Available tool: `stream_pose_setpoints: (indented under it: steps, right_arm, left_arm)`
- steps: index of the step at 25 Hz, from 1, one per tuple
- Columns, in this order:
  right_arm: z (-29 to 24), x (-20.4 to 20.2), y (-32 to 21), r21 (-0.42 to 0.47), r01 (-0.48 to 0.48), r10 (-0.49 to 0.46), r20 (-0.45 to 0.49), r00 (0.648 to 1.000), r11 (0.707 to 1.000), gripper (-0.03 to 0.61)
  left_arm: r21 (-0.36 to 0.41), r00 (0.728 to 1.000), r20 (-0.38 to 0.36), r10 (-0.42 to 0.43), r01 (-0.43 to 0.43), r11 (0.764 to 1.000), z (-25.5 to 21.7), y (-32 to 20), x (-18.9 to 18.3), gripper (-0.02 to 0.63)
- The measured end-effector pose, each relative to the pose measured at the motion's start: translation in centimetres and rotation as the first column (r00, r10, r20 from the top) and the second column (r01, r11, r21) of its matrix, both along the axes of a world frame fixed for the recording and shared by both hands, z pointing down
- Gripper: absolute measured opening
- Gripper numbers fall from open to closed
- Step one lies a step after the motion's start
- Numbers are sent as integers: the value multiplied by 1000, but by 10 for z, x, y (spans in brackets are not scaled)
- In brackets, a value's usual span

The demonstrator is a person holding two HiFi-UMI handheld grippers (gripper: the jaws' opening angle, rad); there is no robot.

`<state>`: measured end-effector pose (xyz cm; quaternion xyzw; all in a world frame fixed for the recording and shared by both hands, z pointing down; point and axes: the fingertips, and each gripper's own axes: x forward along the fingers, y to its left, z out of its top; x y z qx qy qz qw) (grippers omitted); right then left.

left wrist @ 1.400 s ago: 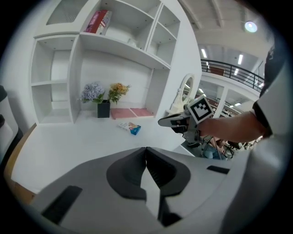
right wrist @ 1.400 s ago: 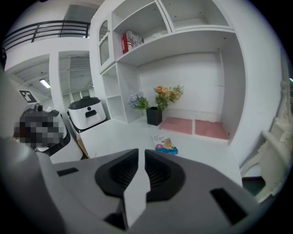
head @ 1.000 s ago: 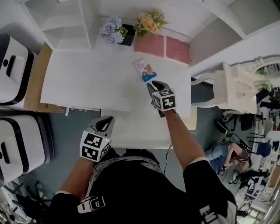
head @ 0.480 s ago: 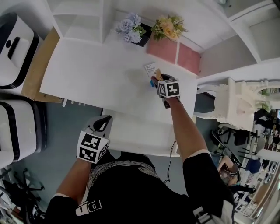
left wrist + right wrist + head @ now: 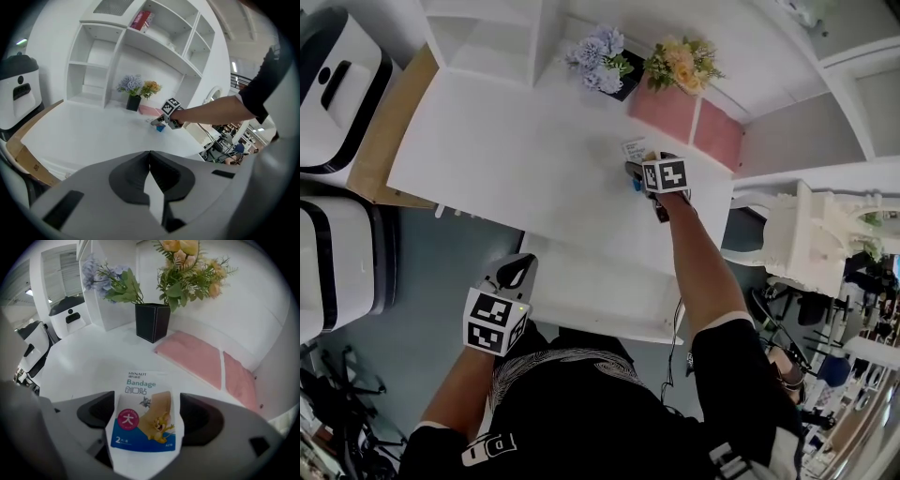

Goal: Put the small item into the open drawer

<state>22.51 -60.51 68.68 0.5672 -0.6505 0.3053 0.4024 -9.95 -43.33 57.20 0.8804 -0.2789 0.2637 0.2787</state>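
A small bandage packet (image 5: 633, 150) (image 5: 143, 399) lies flat on the white desk top (image 5: 516, 159), white and blue with a cartoon picture. My right gripper (image 5: 637, 176) (image 5: 146, 427) points down over it. Its jaws have just been opening and now stand wide on either side of the packet, with neither pad pressing on it. The open drawer (image 5: 600, 281) sticks out under the desk's near edge. My left gripper (image 5: 517, 272) (image 5: 149, 157) hangs shut and empty off the drawer's left front corner. In the left gripper view, the packet (image 5: 160, 127) shows far off beside the right hand.
A black vase with flowers (image 5: 623, 80) and two pink pads (image 5: 661, 112) sit at the back of the desk, just behind the packet. White shelving rises behind. White machines (image 5: 337, 66) and a brown board (image 5: 389, 141) stand left, a white ornate chair (image 5: 825, 225) right.
My right gripper has moved away from me across the desk and down onto the packet, and its jaws have opened around it. The left gripper has sunk a little by the drawer.
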Motion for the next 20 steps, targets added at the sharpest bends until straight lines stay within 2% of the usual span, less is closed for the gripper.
stream_pose_setpoints:
  steps: [6,20]
  right_arm:
    - [17,0,1,-52,-4,5,22,1000,999,420]
    - [15,-1,10,-65,-45,50,81,995,997,420]
  left_arm:
    - [-12,1000,1,-26,26,1000,4,2,-5,14]
    - [2,1000,-3,-19,19,1000,-2,6,-5,15]
